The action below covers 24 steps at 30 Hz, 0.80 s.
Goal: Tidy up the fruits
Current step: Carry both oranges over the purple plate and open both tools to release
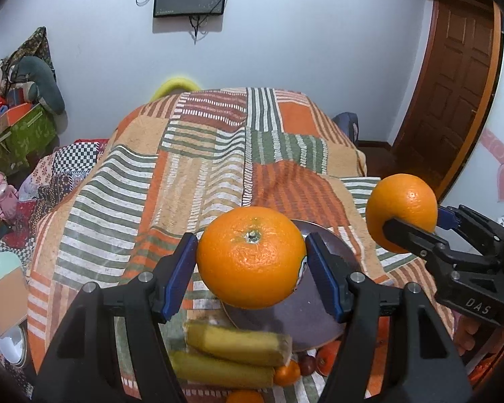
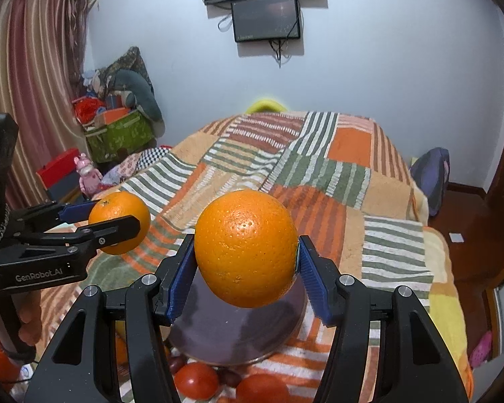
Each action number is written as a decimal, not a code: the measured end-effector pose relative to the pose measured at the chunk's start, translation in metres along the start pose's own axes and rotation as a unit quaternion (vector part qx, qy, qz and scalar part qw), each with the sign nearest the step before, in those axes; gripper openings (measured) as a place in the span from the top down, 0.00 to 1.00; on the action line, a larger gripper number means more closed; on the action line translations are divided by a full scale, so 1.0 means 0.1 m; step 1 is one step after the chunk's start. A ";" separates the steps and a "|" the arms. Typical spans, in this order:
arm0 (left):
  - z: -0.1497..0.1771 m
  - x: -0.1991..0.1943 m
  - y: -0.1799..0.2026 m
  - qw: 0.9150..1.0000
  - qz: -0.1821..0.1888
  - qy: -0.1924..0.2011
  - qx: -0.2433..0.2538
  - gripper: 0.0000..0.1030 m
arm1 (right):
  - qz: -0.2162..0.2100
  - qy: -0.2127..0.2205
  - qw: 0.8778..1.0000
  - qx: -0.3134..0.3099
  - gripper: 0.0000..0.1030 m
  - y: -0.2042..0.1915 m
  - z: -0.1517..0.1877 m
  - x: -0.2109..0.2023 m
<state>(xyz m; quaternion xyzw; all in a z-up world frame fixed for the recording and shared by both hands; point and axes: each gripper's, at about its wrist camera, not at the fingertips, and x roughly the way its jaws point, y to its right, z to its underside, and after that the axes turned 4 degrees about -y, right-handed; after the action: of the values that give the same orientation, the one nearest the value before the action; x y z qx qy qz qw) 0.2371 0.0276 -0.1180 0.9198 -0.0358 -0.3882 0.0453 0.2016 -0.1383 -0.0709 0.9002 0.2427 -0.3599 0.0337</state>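
The left tongs (image 1: 251, 262) are clenched on a round orange with its stem end up (image 1: 251, 257), the blue pads (image 1: 179, 275) pressing its sides, held above a dark round plate (image 1: 319, 322). The right tongs (image 2: 247, 265) grasp a second round orange (image 2: 247, 248) the same way, over the same plate. Near the plate's left edge lie two yellow bananas (image 1: 235, 344); small red tomatoes (image 2: 195, 380) sit at its near rim. All rests on a bed with an orange, green and white striped patchwork blanket (image 1: 191, 174).
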 end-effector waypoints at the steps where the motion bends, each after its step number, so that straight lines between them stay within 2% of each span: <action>1: -0.02 0.07 -0.01 1.000 0.000 -0.006 0.000 0.37 | -0.002 -0.005 1.000 0.002 0.46 0.02 0.00 0.06; 14: -0.13 0.82 -0.08 0.997 -0.002 -0.072 0.010 0.37 | 0.022 -0.076 0.997 0.002 0.46 0.23 0.01 0.69; 19: -0.11 1.08 -0.08 0.993 0.020 -0.116 0.016 0.37 | 0.014 -0.103 0.995 -0.001 0.46 0.28 0.03 0.87; 24: -0.06 1.29 -0.06 0.989 0.015 -0.146 0.030 0.37 | 0.010 -0.126 0.992 -0.026 0.46 0.25 0.05 1.00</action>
<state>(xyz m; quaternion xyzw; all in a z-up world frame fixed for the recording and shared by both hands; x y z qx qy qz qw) 0.3313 0.0204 -0.2060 0.8534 -0.0674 -0.5165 0.0176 0.2722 -0.1204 -0.1442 0.8489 0.2370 -0.4637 0.0906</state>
